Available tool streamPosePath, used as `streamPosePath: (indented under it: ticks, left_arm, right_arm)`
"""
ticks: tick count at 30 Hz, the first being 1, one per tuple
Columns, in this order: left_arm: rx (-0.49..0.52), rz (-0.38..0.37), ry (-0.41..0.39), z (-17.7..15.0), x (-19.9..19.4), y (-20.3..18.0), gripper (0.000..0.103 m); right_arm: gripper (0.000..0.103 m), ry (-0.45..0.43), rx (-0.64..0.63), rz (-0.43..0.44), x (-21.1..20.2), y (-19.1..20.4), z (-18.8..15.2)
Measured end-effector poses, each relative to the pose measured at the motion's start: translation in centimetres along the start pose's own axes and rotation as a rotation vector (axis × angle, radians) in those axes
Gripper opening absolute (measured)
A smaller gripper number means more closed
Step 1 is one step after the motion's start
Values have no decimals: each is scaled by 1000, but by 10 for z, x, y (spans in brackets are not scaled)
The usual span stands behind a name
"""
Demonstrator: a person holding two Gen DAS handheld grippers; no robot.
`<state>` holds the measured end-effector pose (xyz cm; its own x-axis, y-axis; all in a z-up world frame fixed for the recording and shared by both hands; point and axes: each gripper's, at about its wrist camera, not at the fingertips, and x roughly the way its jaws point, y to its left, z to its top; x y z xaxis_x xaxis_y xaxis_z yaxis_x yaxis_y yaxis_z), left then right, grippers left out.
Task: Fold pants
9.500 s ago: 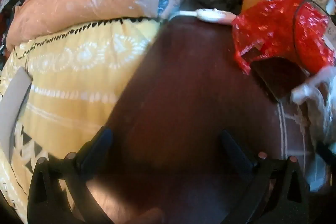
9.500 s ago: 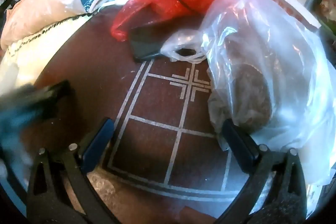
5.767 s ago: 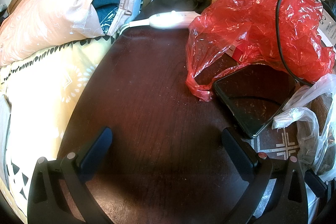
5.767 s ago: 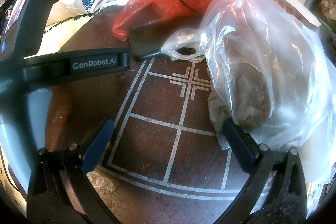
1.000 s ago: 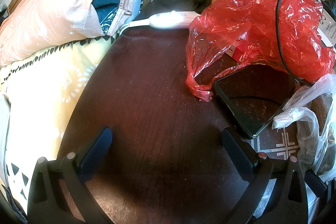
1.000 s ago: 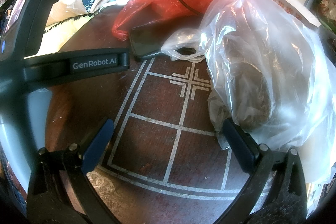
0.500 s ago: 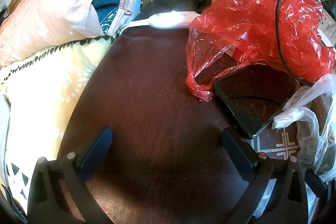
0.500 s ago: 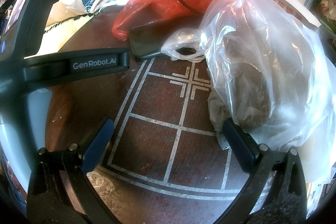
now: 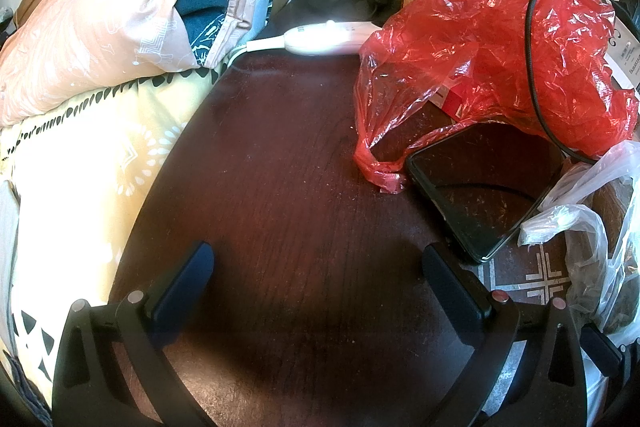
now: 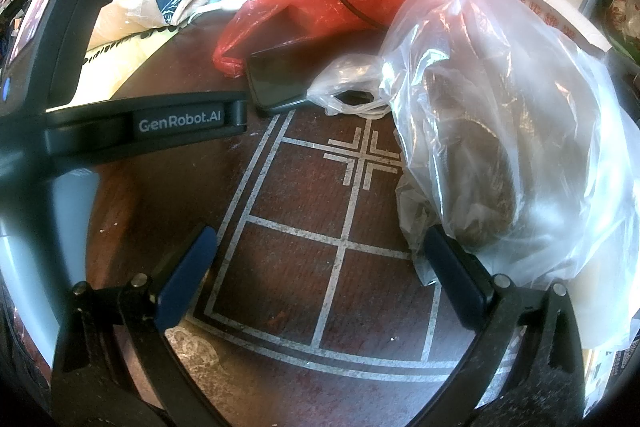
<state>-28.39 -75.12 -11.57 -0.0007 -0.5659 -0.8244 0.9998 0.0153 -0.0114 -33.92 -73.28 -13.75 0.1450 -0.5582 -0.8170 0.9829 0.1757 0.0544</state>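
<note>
A dark red-brown wooden table (image 9: 280,187) sits beside a yellow patterned bedspread (image 9: 80,163). My left gripper (image 9: 318,267) and right gripper (image 10: 320,247) rest spread wide, holding nothing. I can't tell pants from the clothes bundled in the peach fabric heap (image 9: 112,15).

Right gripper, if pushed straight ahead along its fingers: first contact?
Probably the clear plastic bag beside the right finger; between the open right gripper's fingers only bare table shows until the phone. Depth unclear.

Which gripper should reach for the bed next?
Left, probably: the left gripper lies open next to the yellow bedspread, while the right gripper sits farther off, beside the clear bag.
</note>
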Motion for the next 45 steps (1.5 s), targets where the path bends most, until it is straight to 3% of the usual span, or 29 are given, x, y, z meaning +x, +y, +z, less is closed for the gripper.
streamPosePath:
  ticks: [38,40,45]
  left_arm:
    - [9,-5,15,1,1,1,103]
    - [-4,-4,27,-4,-7,7,103]
    - [-48,99,-104,-28,-83,44,103]
  right_arm:
    - [103,0,-2,0,-1,0,0]
    - [103,0,-14,4,0,0,1]
    - [103,-2,-55,71,-14,5,2]
